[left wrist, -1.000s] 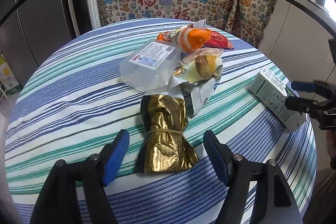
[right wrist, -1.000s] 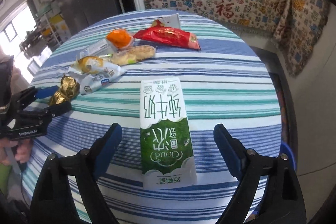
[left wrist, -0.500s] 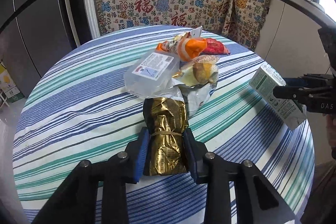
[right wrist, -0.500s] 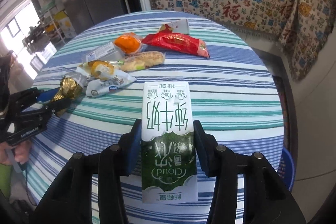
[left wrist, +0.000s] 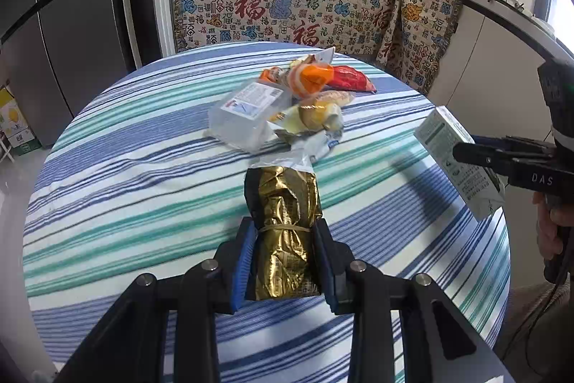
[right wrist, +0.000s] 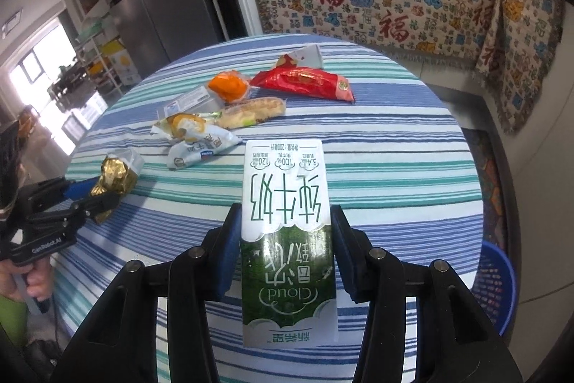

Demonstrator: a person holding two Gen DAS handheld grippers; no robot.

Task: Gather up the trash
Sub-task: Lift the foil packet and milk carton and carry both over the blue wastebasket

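In the left wrist view, the left claw [left wrist: 283, 261] sits at the lower centre, clamped on the gold foil bag [left wrist: 283, 232], which has a rubber band around its middle. Above it, on the striped bench [left wrist: 125, 167], lies a pile: a clear plastic box [left wrist: 247, 117], an orange packet [left wrist: 312, 78] and a red wrapper [left wrist: 351, 82]. At the right edge the right claw [left wrist: 477, 158] holds the milk carton [left wrist: 455, 164] above the bench.

In the right wrist view, the left claw appears at the left edge with the gold bag. At the lower centre the right claw is clamped on both sides of the green and white carton. At the lower right, beside the bench, stands a blue basket [right wrist: 497, 282] on the floor.
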